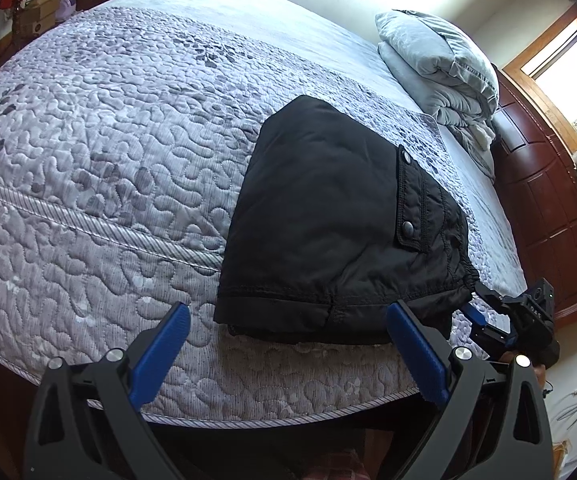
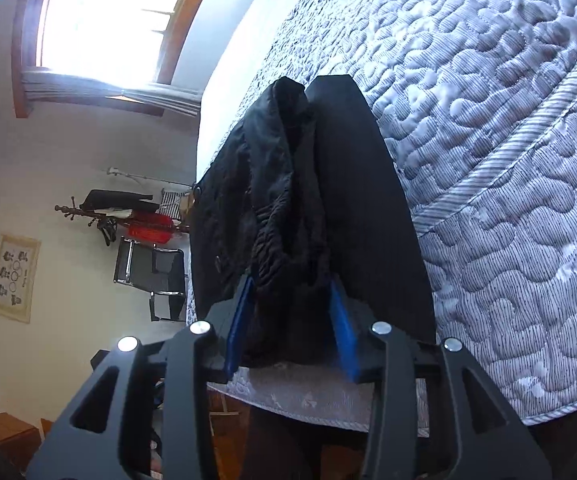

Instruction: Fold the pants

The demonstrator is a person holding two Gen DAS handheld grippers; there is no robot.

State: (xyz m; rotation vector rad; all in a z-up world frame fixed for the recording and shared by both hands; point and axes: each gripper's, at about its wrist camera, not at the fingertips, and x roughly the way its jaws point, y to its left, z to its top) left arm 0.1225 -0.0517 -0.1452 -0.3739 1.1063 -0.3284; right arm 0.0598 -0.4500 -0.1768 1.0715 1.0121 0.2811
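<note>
The folded black pants (image 1: 340, 216) lie on the bed (image 1: 108, 152) just beyond the left gripper (image 1: 288, 320), whose fingers stand apart, while the right gripper (image 2: 292, 300) clamps their near right edge.

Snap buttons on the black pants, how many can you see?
2, both on the pocket flap of the folded pants: one at its far corner, one at its near corner. More may be hidden in the folds.

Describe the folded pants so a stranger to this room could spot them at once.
Start at the big bed under its grey quilted bedspread. On its near edge, well apart from the pale folded bedding by the headboard, lies a flat black bundle, the folded pants. It is the only black item on the bed, with a snap-buttoned pocket flap.
</note>
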